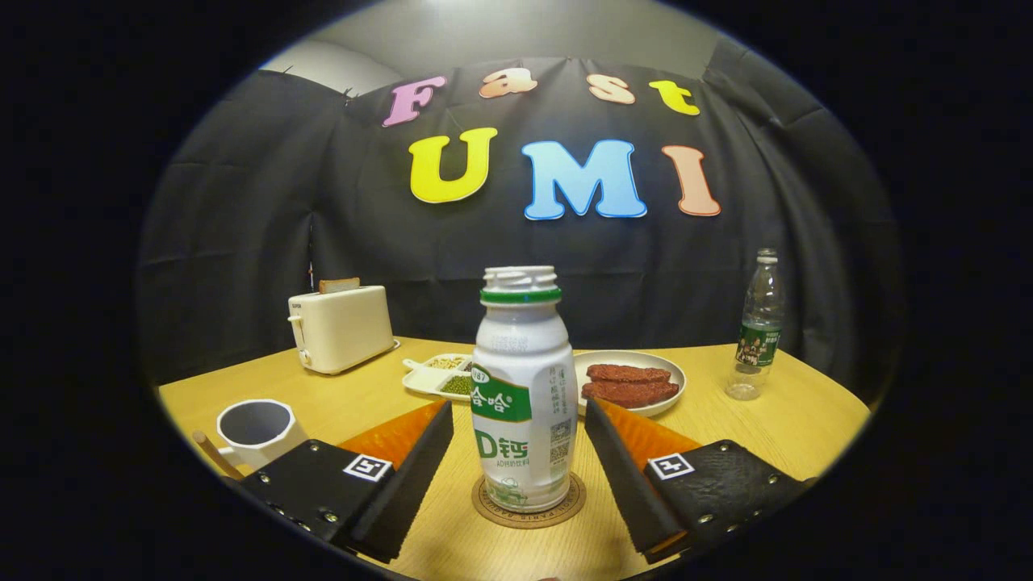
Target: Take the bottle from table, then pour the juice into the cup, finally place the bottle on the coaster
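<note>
Gripper (519, 440) is open around the bottle (523, 395) on the coaster (529, 510); smooth, light plastic, so hold its middle.

On the tabletop (807, 436) we saw a cream toaster (341, 328) holding bread, a divided tray (440, 374) of beans, a plate (667, 369) of sausages, and a water bottle (757, 327).
</note>
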`<state>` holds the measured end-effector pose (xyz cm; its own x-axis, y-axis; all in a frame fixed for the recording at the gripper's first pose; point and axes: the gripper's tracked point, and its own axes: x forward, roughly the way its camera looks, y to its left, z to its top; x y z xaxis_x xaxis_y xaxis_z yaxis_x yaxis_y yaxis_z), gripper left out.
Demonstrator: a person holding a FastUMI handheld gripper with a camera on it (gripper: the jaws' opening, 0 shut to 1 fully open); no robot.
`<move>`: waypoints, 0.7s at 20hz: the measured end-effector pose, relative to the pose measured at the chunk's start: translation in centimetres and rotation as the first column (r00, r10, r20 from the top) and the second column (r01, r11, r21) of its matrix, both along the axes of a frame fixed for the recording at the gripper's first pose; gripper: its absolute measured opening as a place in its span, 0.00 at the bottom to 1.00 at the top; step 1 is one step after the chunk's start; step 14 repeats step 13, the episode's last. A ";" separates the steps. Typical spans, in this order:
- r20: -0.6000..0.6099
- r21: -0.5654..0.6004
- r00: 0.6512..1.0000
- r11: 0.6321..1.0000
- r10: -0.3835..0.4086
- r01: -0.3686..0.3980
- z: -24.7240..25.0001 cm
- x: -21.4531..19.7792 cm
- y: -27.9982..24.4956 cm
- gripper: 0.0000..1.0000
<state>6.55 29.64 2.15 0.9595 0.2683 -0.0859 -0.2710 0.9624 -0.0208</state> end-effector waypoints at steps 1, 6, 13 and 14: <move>0.027 -0.009 1.000 1.000 -0.002 0.003 1.1 -0.3 -0.1 0.99; 0.185 -0.065 0.982 0.996 -0.042 0.055 8.2 -4.0 -1.3 0.98; 0.270 -0.001 0.960 0.997 -0.076 0.079 16.3 -10.6 -6.0 0.98; 0.270 -0.001 0.960 0.997 -0.076 0.079 16.3 -10.6 -6.0 0.98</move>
